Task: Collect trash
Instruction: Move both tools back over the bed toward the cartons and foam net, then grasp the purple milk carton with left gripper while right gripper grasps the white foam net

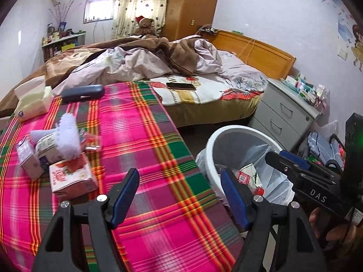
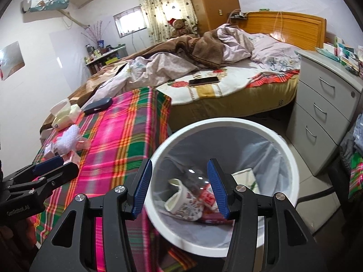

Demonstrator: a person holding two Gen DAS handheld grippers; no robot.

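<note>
My left gripper (image 1: 179, 174) is open and empty above the near edge of the table with the pink plaid cloth (image 1: 140, 136). Trash lies on the cloth to its left: a red-and-white carton (image 1: 72, 176), a purple carton (image 1: 28, 158), a crumpled white tissue (image 1: 65, 136) and a red wrapper (image 1: 91, 140). The white bin (image 1: 238, 128) with a plastic liner stands on the floor right of the table. My right gripper (image 2: 180, 163) hangs open over the bin (image 2: 226, 121), nothing between its pads. A paper cup (image 2: 183, 201) and red wrappers (image 2: 207, 196) lie inside.
A tissue box (image 1: 31, 99) and a dark case (image 1: 82, 93) sit at the table's far end. Behind it is an unmade bed with a phone (image 1: 181, 86) on it. A grey drawer cabinet (image 1: 285, 111) stands right of the bin, with bags and clothes (image 1: 322, 142) on the floor beside it.
</note>
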